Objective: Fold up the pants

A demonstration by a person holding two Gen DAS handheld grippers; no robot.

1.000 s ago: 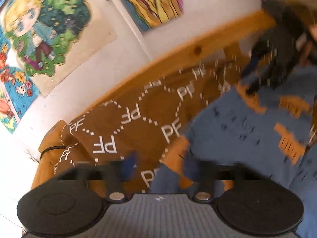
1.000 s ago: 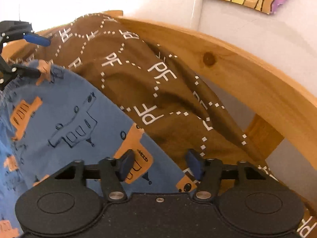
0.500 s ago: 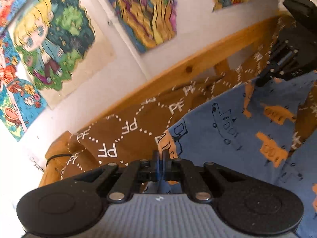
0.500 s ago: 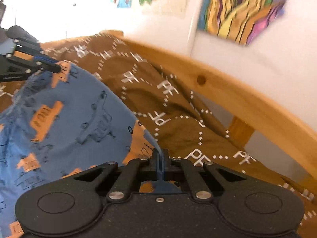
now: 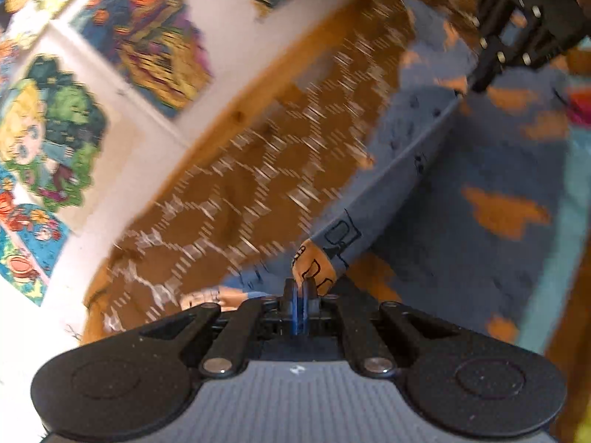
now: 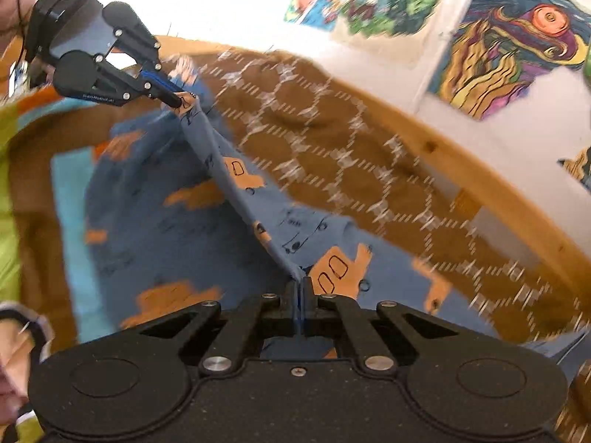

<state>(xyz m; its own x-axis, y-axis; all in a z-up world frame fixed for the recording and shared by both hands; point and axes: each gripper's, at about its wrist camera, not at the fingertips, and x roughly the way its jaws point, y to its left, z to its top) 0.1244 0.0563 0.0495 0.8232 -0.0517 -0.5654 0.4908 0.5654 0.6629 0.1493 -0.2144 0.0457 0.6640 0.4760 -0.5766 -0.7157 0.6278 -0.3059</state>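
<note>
Since half a second ago: pants (image 6: 192, 221) lifted off the brown blanket (image 6: 332, 155), top edge now pulled taut between tools; heavy motion blur. One pair of blue pants, one blanket, one wooden bed rail (image 6: 498, 192), two tools. Left tool (image 5: 300, 288) clamped on one pants corner, right tool (image 6: 301, 288) clamped on the other.

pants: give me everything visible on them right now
The pants are blue soft fabric printed with orange vehicles and dark line drawings. One edge is pulled taut in a straight line between the left gripper and the right gripper, both shut on it. The rest hangs and drapes below, over a brown patterned blanket. Motion blur hides seams and waistband.
</note>
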